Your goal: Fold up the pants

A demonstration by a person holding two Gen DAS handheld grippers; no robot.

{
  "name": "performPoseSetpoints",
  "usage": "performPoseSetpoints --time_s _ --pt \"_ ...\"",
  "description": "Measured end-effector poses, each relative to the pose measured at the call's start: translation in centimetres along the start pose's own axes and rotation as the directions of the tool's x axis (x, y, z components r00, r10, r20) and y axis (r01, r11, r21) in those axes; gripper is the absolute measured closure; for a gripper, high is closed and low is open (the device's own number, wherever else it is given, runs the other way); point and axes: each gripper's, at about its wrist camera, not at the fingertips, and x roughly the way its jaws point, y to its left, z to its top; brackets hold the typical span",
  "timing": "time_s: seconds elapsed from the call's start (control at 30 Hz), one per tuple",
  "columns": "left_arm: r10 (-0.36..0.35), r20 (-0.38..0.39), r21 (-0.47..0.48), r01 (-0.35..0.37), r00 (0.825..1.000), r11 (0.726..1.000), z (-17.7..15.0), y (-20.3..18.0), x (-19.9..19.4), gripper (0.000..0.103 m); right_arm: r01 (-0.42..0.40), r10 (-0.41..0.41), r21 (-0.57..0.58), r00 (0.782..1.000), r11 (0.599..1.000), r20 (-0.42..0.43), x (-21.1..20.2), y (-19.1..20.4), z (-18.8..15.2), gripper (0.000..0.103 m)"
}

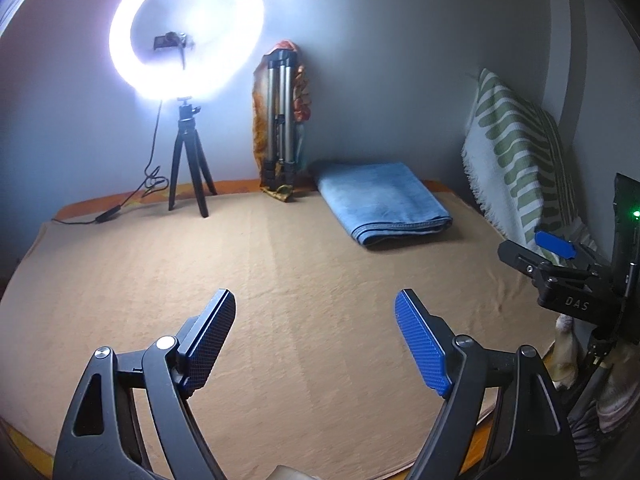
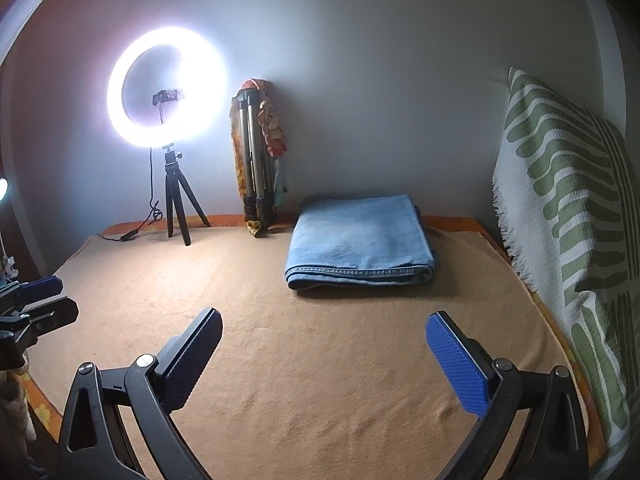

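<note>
Folded light-blue denim pants (image 2: pixel 360 238) lying as a neat flat rectangle at far side of tan cloth-covered surface (image 2: pixel 280 340), close to grey wall, folded edge w/ seam facing near side. Sitting just right of silver collapsed tripod wrapped in orange patterned cloth (image 2: pixel 256 160); lit white ring light on small black tripod (image 2: pixel 166 88) further left; green-and-white striped woven cushion (image 2: pixel 568 208) propped along right edge.

Left gripper (image 1: pixel 314 320): blue-padded jaws spread wide, nothing between, hovering over bare tan cloth, well short of pants. Right gripper (image 2: pixel 324 340): jaws fully apart too, empty, pointing toward pants' near edge, not touching.

Looks like folding about done, or bundle waiting for another go; can't say which from here. If another fold wanted: approach low, one gripper per near corner, slide lower pad under all layers at seam edge, pinch whole stack, not just top ply. Lift both sides evenly, carry over in one sweep, keep edges lined up. Risks: layers sliding apart, tan cloth getting pinched along w/ denim, bundle shoved toward tripod or wall. If finished: stay clear, no nudging.
</note>
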Motion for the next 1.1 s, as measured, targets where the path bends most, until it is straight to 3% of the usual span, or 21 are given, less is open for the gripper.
performPoseSetpoints --time_s 0.5,1.1 --pt "0.06 -0.042 0.0 -0.06 0.997 0.998 -0.48 0.59 0.33 0.021 -0.004 0.004 -0.006 1.0 1.0 -0.002 0.04 0.45 -0.29 0.0" --pt "0.05 -0.045 0.008 -0.05 0.998 0.999 -0.37 0.5 0.34 0.02 -0.007 0.007 -0.006 1.0 1.0 -0.003 0.03 0.49 -0.32 0.0"
